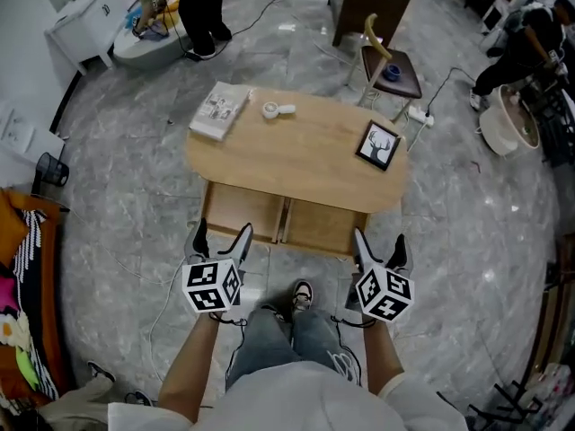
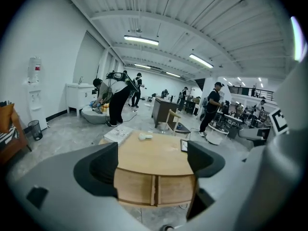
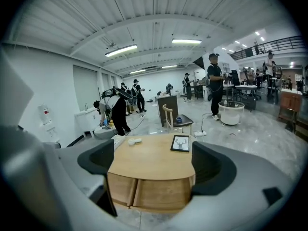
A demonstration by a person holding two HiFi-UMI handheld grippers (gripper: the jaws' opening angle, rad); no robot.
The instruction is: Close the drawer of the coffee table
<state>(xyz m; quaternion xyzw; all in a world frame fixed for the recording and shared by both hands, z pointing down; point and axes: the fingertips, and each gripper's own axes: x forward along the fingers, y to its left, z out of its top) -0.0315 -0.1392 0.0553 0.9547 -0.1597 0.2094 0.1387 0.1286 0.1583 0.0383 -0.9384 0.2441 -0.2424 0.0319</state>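
Both forearms reach fwd and down. L gripper (image 1: 223, 233) and R gripper (image 1: 379, 245) sit side by side, level, just short of the table (image 1: 305, 164), touching nothing. Jaws on each are wide apart and empty. 2 drawers stick out at the near edge: left drawer (image 1: 241, 212), right drawer (image 1: 323, 228). On top: 1 magazine (image 1: 219, 110), 1 framed pic (image 1: 378, 145), 1 white roll (image 1: 272, 109). 1 chair (image 1: 388, 65) behind.

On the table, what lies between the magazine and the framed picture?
A small white object, perhaps a tape roll, nearer the magazine; otherwise bare tabletop. The head view shows it.
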